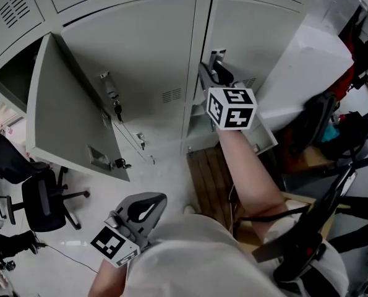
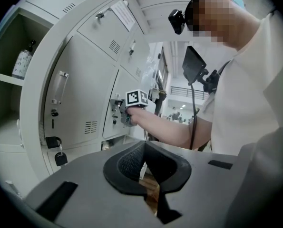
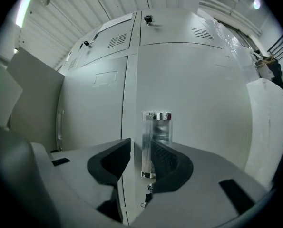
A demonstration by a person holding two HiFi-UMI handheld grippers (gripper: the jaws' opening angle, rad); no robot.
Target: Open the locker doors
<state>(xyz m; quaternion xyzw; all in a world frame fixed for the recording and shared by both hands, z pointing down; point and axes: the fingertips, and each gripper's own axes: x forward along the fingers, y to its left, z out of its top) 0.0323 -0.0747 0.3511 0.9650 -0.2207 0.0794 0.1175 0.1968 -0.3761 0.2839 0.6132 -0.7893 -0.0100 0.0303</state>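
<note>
Grey lockers fill the head view. The left door stands swung open. The middle door is closed, with a handle and hanging keys. My right gripper reaches level to the chrome handle of the closed right door. That handle stands between the jaws of the right gripper, against the right pad, with a gap on the left side. My left gripper is held low near my body, shut and empty. The left gripper looks toward the lockers and my right arm.
A black office chair stands left of me on the floor. A wooden pallet lies below the right locker. A white panel leans at the right, with black frames and clutter beside it. A padlock hangs low on a locker.
</note>
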